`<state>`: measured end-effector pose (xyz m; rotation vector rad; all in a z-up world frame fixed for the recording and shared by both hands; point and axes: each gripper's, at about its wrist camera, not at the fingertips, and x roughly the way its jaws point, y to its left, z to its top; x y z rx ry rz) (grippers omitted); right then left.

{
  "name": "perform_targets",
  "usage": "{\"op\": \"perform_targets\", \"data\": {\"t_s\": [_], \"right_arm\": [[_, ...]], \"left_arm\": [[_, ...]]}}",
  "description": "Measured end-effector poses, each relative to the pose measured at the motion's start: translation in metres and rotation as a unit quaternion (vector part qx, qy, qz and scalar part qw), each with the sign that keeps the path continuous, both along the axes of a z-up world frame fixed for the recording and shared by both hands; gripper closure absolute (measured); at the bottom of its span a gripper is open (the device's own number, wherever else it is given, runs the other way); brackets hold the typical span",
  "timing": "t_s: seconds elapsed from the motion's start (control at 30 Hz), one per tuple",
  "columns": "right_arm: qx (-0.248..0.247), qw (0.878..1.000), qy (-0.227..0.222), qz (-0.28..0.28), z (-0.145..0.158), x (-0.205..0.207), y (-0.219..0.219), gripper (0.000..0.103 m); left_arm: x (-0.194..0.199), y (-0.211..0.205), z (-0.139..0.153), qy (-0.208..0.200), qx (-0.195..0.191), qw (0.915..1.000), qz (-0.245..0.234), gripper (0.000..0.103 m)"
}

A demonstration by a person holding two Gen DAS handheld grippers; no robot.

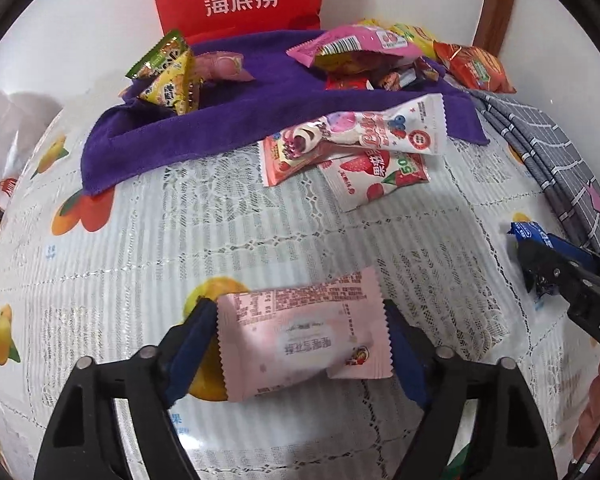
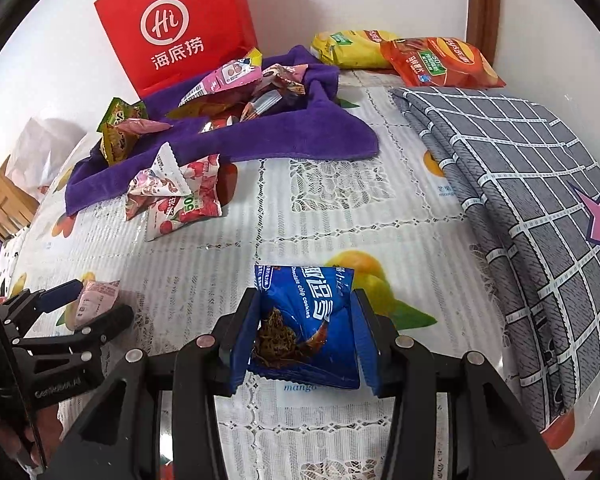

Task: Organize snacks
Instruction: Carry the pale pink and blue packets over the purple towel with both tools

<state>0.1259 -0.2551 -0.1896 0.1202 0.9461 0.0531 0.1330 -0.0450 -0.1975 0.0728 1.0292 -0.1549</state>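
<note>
My left gripper (image 1: 302,330) is shut on a pale pink snack packet (image 1: 304,336) held just above the lace tablecloth; it also shows at the left of the right wrist view (image 2: 96,298). My right gripper (image 2: 306,322) is shut on a blue chocolate chip cookie packet (image 2: 308,324); it shows at the right edge of the left wrist view (image 1: 540,264). A purple towel (image 1: 236,120) at the back holds several snack packets (image 1: 364,46). Two strawberry packets (image 1: 352,148) lie at its front edge.
A red paper bag (image 2: 180,28) stands against the back wall. A folded grey checked cloth (image 2: 520,168) lies on the right. Yellow and orange chip bags (image 2: 404,56) lie at the back right. Green-yellow packets (image 1: 168,76) sit on the towel's left end.
</note>
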Motion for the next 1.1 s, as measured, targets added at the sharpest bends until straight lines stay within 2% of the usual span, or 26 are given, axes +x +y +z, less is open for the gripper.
{"op": "perform_targets", "data": {"t_s": [0.23, 0.33, 0.6, 1.1], "right_arm": [[0.000, 1.000, -0.003, 0.000, 0.003, -0.005, 0.002, 0.058], [0.000, 1.000, -0.005, 0.000, 0.005, -0.006, 0.003, 0.058], [-0.002, 1.000, -0.021, 0.006, 0.024, -0.013, 0.011, 0.058], [-0.007, 0.998, -0.063, 0.021, 0.084, -0.016, 0.028, 0.058]], "left_arm": [[-0.008, 0.028, 0.009, 0.009, -0.067, 0.9977, -0.001, 0.036], [-0.010, 0.031, 0.011, 0.007, -0.061, 0.9981, 0.002, 0.041], [-0.017, 0.041, 0.022, 0.000, -0.073, 0.9973, 0.007, 0.041], [-0.018, 0.057, 0.085, -0.045, -0.080, 0.9956, 0.017, 0.041]]}}
